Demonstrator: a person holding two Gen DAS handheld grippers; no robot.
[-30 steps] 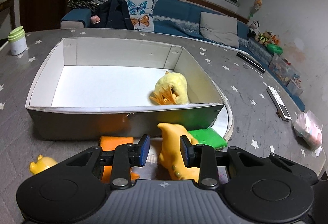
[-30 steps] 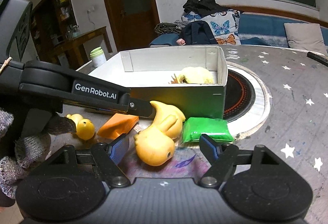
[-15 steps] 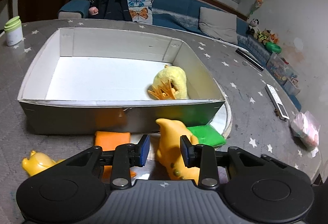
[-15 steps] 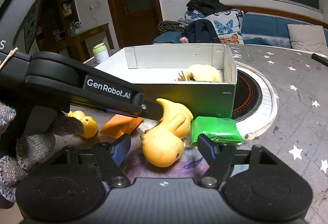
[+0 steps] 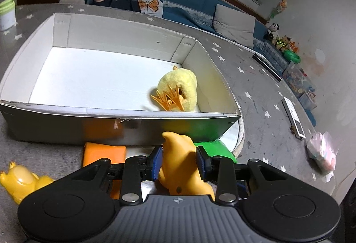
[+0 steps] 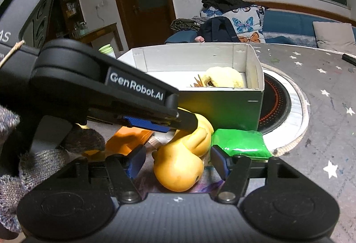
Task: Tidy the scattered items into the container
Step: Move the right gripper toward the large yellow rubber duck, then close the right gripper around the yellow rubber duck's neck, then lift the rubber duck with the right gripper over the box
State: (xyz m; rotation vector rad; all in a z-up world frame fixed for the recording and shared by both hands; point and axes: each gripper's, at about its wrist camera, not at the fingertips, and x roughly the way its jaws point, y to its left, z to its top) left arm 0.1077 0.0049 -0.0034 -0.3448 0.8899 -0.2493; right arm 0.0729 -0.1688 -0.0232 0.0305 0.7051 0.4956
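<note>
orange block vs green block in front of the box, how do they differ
The orange block lies left of the held yellow toy; the green block lies right of it. In the right wrist view the green block is in full sight, while the orange block is partly hidden behind the left gripper. Both lie outside the box.

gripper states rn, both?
Left gripper: shut on the yellow dolphin toy.
Right gripper: open, fingers either side of the same toy, holding nothing.

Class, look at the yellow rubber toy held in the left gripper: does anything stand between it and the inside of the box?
Only the box's near wall stands between the yellow rubber toy, gripped by the left gripper, and the box floor. The toy must go over the wall; nothing visible blocks above it.
</note>
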